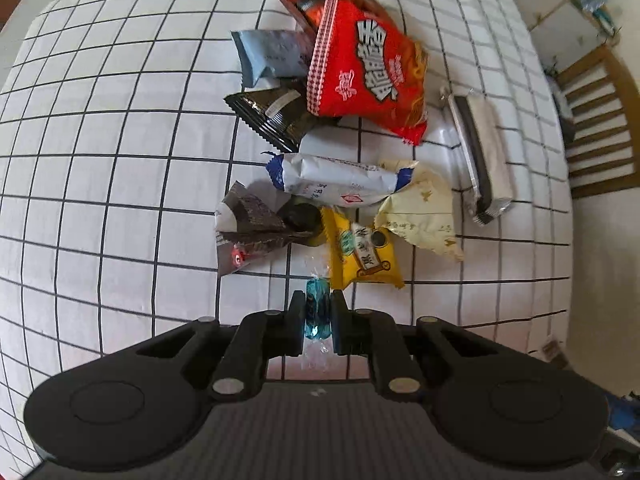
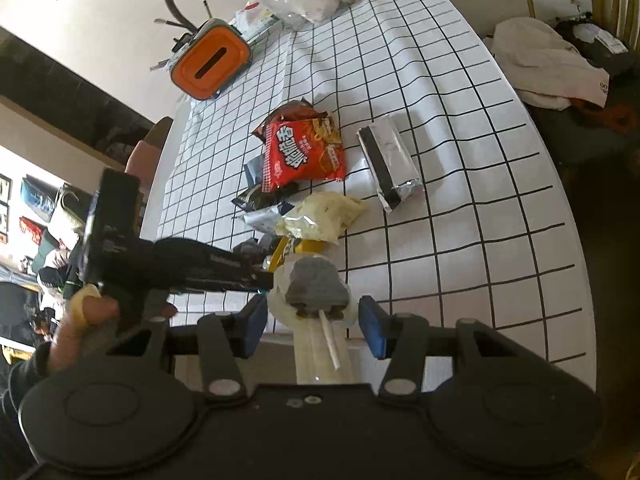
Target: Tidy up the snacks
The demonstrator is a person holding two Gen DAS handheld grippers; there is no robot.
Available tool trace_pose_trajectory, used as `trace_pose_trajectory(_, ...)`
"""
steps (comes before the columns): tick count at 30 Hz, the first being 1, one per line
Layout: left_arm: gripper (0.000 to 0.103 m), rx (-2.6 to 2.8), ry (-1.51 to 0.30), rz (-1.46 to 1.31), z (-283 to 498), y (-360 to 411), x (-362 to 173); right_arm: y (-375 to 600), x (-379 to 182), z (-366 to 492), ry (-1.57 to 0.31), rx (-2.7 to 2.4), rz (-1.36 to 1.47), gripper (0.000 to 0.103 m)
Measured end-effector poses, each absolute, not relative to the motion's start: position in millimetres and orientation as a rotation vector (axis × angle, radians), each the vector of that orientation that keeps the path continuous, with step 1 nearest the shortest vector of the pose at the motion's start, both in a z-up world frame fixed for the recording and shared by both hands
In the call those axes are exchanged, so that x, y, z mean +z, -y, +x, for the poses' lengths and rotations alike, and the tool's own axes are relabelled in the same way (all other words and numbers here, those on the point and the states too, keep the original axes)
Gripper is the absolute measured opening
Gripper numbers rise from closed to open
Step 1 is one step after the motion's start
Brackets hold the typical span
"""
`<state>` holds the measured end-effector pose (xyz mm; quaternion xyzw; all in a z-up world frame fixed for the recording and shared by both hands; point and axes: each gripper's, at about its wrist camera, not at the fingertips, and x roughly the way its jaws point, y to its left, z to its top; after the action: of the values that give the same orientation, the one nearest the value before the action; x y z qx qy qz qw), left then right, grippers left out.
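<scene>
Snacks: one blue wrapped candy (image 1: pixel 318 312) clenched in left gripper (image 1: pixel 317 320); ten packets ahead; right gripper (image 2: pixel 313 326) spread around one lollipop (image 2: pixel 316 286)

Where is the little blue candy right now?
The blue candy is pinched between the left gripper fingers at the bottom middle of the left wrist view, just in front of the yellow snack packet.

Even daylight falls on the white, black-gridded cloth of the bench (image 1: pixel 120 160), with soft, short shadows under the wrappers. Fisheye distortion bows the grid lines near every edge. The shiny red crinkled snack bag (image 1: pixel 360 64) shows slight blur. The right wrist view darkens at its right edge and looks softer overall.
</scene>
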<state>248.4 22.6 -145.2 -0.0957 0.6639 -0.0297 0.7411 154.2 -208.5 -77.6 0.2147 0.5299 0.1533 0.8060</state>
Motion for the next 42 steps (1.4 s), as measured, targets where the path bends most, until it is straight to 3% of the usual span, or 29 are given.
trace_pose_trajectory(16,0.012,-0.055,-1.32,-0.273,201,-26,-93,199,-49,109,-1.086,0.383,0.333,0.05)
trace_pose_trajectory(26,0.013,-0.014,-1.46,-0.193,231,-12,-133,212,-56,101,-1.087,0.369,0.369,0.05)
trace_pose_trajectory(31,0.035,-0.057,-1.565,-0.076,253,-1,-158,215,-61,108,-1.09,0.361,0.386,0.05)
trace_pose_trajectory(35,0.036,-0.075,-1.63,-0.009,265,5,-174,214,-69,119,-1.102,0.352,0.411,0.05)
trace_pose_trajectory(38,0.036,-0.092,-1.67,0.042,266,9,-184,213,-72,129,-1.109,0.356,0.433,0.038)
trace_pose_trajectory(42,0.03,-0.102,-1.679,0.104,265,15,-192,211,-73,141,-1.101,0.36,0.446,0.037)
